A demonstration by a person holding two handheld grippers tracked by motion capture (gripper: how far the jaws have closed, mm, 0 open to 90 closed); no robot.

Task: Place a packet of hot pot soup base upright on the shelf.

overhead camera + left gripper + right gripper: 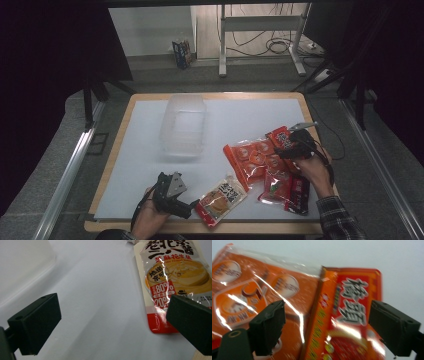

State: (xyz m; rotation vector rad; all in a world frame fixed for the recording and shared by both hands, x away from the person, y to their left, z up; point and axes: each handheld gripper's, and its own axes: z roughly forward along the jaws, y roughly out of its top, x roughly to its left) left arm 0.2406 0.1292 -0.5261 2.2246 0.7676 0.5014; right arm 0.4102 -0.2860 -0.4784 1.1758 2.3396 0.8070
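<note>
The left gripper is sitting lowest at the counter's near edge, its jaws standing apart around bare surface, with the sauce pouch lying just beside one jaw. Farther right, the right gripper is hovering with jaws spread wide over the red packet, which is overlapping the orange snack bag. A clear plastic tub is standing well apart near the middle

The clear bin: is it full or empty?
Empty: the bin shows only its see-through bottom; all packets lie outside on the table.
</note>
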